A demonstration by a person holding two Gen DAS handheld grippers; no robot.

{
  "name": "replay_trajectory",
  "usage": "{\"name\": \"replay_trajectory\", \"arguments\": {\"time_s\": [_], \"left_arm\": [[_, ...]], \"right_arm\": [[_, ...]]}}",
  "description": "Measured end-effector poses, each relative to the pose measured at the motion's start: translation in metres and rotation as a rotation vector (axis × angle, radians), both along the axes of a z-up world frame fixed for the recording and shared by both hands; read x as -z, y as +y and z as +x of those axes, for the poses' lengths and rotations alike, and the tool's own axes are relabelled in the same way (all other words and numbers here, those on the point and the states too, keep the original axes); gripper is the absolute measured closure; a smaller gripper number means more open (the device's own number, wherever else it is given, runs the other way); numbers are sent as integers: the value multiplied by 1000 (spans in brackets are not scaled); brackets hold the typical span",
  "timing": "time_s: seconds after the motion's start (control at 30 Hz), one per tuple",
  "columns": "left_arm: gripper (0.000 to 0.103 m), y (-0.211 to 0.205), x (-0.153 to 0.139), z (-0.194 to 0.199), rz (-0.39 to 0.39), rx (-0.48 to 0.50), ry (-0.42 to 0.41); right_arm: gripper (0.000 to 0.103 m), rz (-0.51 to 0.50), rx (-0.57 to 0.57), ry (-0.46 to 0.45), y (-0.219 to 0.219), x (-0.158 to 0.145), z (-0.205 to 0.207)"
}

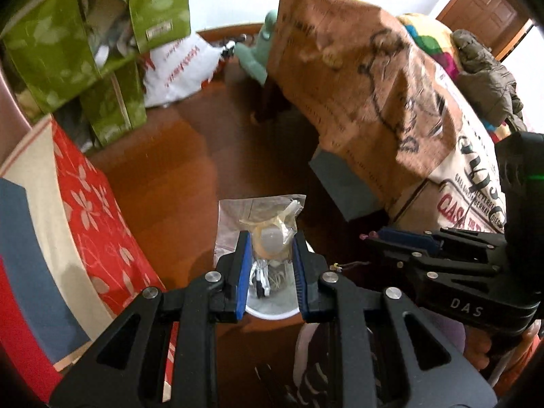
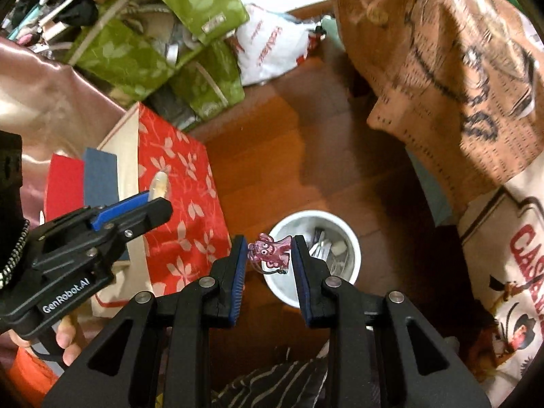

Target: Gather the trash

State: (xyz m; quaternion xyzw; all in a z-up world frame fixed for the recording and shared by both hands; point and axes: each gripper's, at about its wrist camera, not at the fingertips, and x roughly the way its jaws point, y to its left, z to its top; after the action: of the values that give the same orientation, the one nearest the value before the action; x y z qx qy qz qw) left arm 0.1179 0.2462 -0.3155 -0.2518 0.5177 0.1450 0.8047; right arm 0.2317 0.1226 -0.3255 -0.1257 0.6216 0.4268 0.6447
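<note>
Wooden floor (image 2: pixel 272 156) carries a white bin (image 2: pixel 352 238) among bags. Above it the left hand-held gripper (image 1: pixel 271 243) pinches a clear crinkly plastic packet (image 1: pixel 261 217), its contents hard to make out. The right hand-held gripper (image 2: pixel 268 250) grips a small pink translucent wrapper (image 2: pixel 270 248) over the rim.

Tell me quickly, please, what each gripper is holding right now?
Left gripper: shut on a clear packet.
Right gripper: shut on a pink charm.
</note>
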Motion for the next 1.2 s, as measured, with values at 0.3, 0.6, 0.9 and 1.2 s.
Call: {"name": "replay_trajectory", "arguments": {"time_s": [0.3,0.6,0.9,1.2], "left_arm": [[81,-13,29,9,-76,43,53],[81,-34,39,26,-143,113,75],[78,-44,7,29,-101,132,56],[78,-71,-112,15,50,153,-170]], "right_arm": [[58,-35,21,14,-9,5,5],[57,-10,48,-53,-27,-18,9],[57,46,93,-125,-53,-56,9],[57,180,200,-318,-102,-150,-15]]}}
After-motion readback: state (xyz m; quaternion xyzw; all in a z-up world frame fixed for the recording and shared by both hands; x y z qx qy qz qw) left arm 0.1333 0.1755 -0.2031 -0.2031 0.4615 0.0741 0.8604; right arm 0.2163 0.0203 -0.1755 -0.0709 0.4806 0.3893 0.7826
